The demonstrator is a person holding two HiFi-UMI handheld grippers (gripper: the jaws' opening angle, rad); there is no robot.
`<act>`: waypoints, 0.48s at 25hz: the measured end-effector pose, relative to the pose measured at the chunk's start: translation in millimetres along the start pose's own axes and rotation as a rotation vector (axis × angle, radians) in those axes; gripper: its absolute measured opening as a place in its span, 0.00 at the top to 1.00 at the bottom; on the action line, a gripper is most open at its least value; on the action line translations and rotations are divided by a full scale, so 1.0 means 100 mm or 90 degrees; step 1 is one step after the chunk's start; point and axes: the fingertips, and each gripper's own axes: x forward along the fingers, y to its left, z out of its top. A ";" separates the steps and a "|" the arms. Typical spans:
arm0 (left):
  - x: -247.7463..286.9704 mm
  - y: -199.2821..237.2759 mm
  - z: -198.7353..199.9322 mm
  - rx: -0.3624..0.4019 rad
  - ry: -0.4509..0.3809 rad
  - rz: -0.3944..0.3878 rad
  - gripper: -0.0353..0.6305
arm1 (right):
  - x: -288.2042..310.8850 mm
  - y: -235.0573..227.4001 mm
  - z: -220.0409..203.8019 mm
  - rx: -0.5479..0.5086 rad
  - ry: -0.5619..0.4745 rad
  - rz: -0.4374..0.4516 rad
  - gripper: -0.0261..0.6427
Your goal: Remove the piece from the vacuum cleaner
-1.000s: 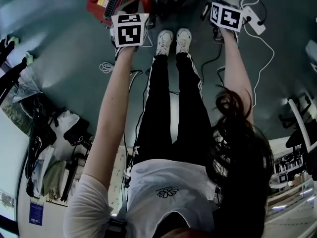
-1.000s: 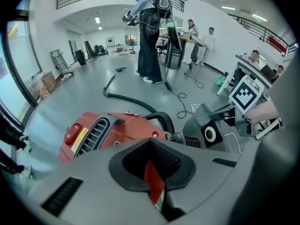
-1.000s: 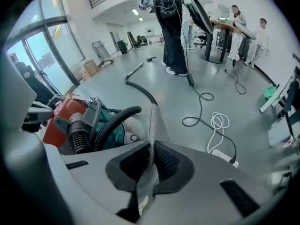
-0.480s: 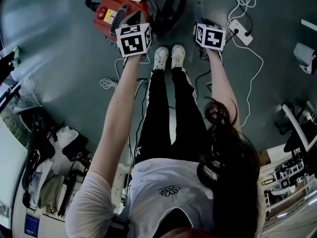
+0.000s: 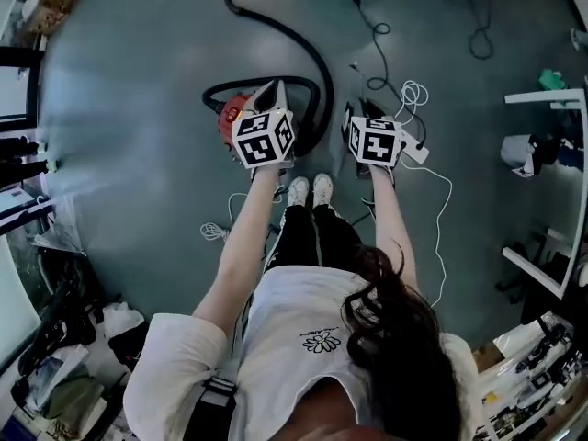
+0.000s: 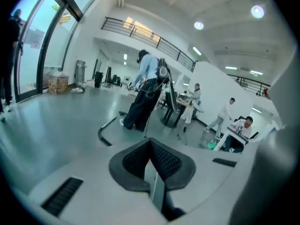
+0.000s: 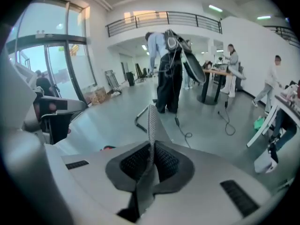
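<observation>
Grey jaws on the left tool (image 6: 151, 143) stand closed flat together with nothing between them. The right tool (image 7: 151, 121) is closed the same way and also empty. Both are held out in front of the person at about the same height, well above the floor (image 5: 138, 173).

Below them stand the person's shoes (image 5: 310, 191). Just past the shoes, on the left side, the red vacuum cleaner (image 5: 230, 116) sits on the floor, half hidden under the left tool's marker cube. It lies down and slightly ahead of the left tool, so the left hand is the nearer one and any reach has to go downward. The black hose (image 5: 317, 72) loops round the cleaner's far side and runs away across the floor. Which piece is to come off, and how the cleaner's long side lies, I cannot tell from here.

Compared with a second ago, both tools have risen from low beside the cleaner and the shoes. The cleaner now looks smaller and farther below, and neither tool carries a part of it.
</observation>
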 end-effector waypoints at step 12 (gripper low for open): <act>-1.66 -1.10 1.98 0.113 -0.271 -0.127 0.94 | -2.31 0.64 1.75 0.009 -0.302 0.091 0.91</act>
